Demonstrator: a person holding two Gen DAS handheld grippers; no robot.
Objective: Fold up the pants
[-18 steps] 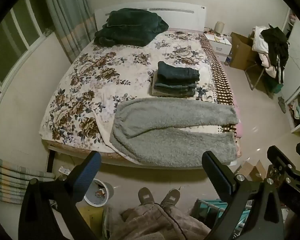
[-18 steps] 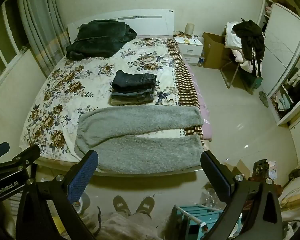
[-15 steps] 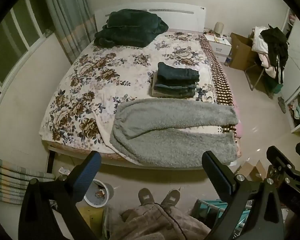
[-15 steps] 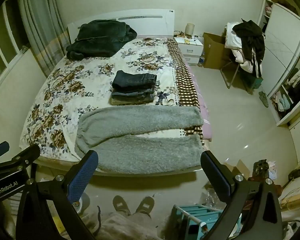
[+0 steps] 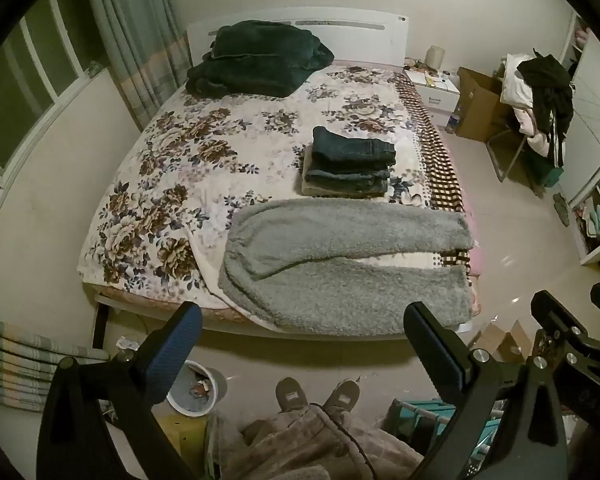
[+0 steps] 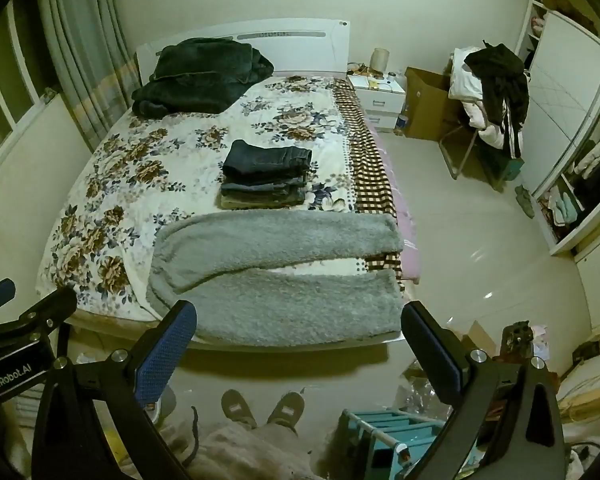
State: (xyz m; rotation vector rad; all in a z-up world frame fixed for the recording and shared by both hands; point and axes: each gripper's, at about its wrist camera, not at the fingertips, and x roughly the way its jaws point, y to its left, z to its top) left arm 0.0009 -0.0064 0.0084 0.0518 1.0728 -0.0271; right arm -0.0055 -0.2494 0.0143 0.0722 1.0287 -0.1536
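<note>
Grey fluffy pants (image 5: 340, 264) lie flat across the near end of the bed, waist to the left, both legs pointing right and slightly apart; they also show in the right wrist view (image 6: 276, 268). My left gripper (image 5: 300, 336) is open and empty, held high above the floor in front of the bed. My right gripper (image 6: 298, 332) is open and empty, at a similar height beside it. Neither touches the pants.
A stack of folded dark jeans (image 5: 350, 166) sits on the floral bedspread (image 5: 180, 168) behind the pants. A dark green blanket (image 5: 256, 60) lies by the headboard. A white bin (image 5: 194, 388), a teal rack (image 6: 384, 432) and the person's feet (image 5: 316, 394) are on the floor below.
</note>
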